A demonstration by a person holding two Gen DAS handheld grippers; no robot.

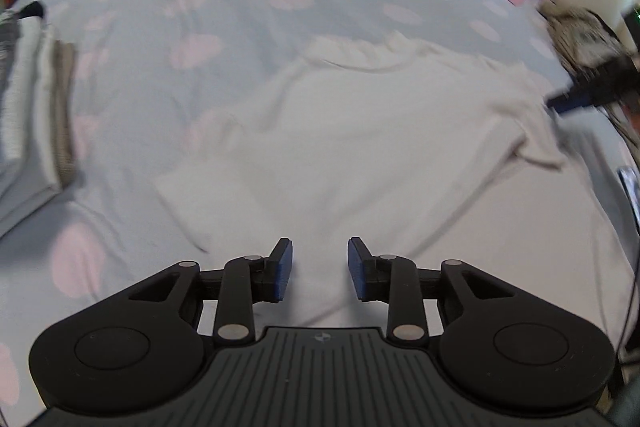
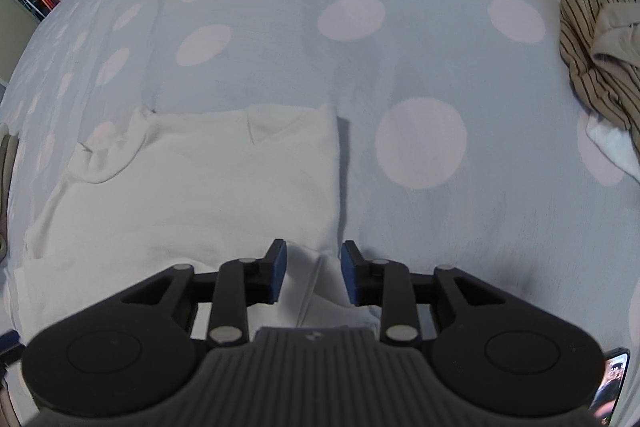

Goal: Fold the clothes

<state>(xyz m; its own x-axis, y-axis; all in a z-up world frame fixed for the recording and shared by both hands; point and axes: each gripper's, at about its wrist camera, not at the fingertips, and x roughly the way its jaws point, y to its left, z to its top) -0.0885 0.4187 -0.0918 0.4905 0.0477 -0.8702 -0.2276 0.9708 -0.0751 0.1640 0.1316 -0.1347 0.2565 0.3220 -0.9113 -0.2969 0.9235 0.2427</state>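
- White cotton T-shirt (image 1: 360,131) lies on the pale grey bedspread with pink dots (image 2: 420,39). Neckline points away from the person; the shirt's right side is doubled inward to a straight vertical edge, and one short sleeve still sticks out on the left side.
- Left gripper (image 1: 320,269): jaws apart, nothing between them, hovering over the hem region. This view is motion-blurred, so contact with cloth cannot be judged.
- Right gripper (image 2: 313,273): jaws apart, straddling a loose flap at the lower corner of the folded edge; not clamped.
- Stack of folded grey and beige garments (image 1: 36,99) sits well apart at the left; a crumpled brown striped shirt (image 2: 596,27) lies to the right.
- Judgement: shirt is mid-fold, with a lengthwise fold on one side.
- Technique note: pinch through all layers at the corner, not just the top ply, or the fold will shear apart.
- Both grips should sit level along the hem so the crease stays square.
- Lift low, and drag little; the bedspread wrinkles easily.
- Risk: the loose flap slipping free on closing.
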